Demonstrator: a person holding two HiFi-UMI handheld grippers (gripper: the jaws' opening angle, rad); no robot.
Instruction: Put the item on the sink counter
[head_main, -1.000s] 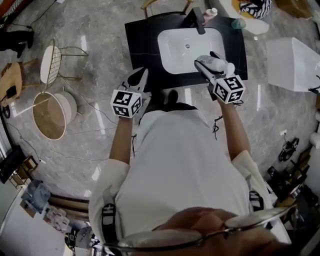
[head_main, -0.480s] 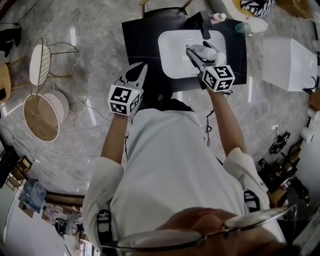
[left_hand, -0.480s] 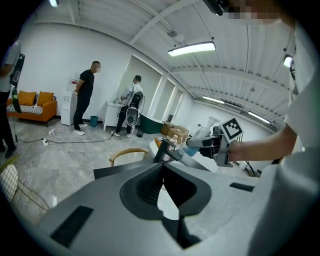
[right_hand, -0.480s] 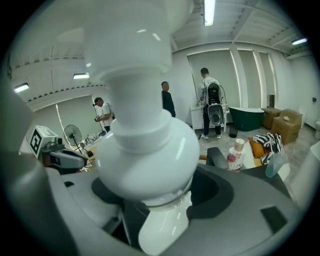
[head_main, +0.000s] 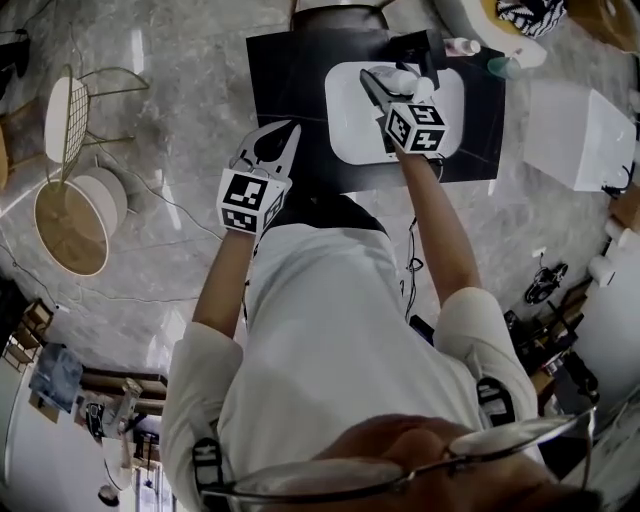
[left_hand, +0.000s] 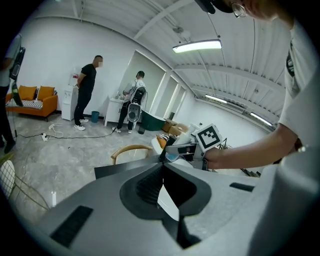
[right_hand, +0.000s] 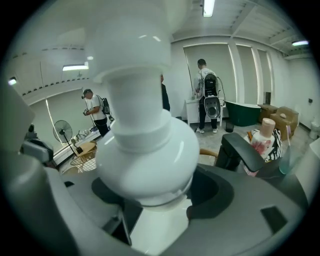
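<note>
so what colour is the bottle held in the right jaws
Glossy white bottle, clearest in the right gripper view.

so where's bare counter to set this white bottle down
The wide black strip of the counter left of the basin is bare. The back right corner is crowded: faucet, small bottle, teal cup.

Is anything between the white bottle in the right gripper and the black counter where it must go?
Nothing visible does. The right gripper holds the white bottle over the basin; faucet, small bottle and cup stand behind it, and the counter lies bare on the left.
</note>
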